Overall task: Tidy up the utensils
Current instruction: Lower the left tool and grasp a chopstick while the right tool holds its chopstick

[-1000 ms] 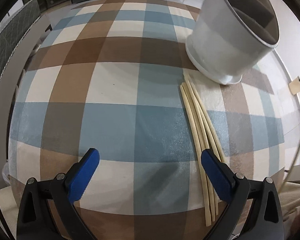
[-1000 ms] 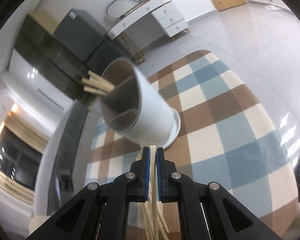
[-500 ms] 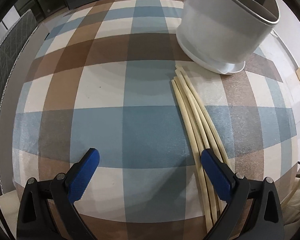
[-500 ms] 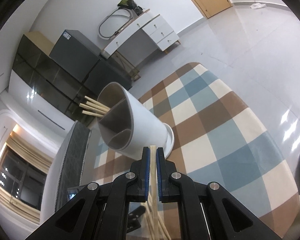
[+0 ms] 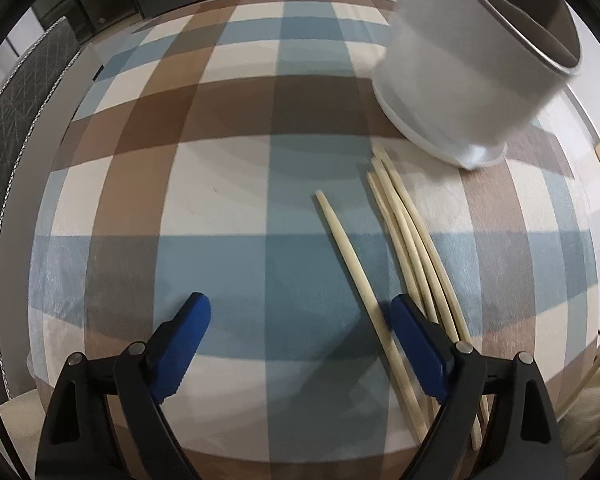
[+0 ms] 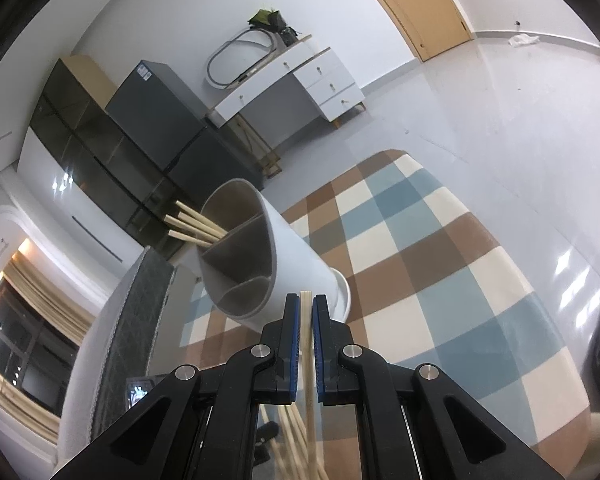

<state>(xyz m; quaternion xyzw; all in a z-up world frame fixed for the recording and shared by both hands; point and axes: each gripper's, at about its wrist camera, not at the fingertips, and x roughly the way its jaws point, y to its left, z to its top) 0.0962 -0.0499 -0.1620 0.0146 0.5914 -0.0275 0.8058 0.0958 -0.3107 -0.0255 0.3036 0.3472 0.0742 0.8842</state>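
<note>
Utensil holder [image 5: 472,80] motion-blurred and cropped at top edge, chopstick bundle's [image 5: 416,248] near ends hidden behind left tool [image 5: 300,344]

No readable text, labels or numbers.

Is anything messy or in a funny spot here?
Yes. One chopstick lies apart from the chopstick pile on the checked tablecloth, slanting away from it between the open left tongs. The rest lie bunched beside the white holder.
</note>
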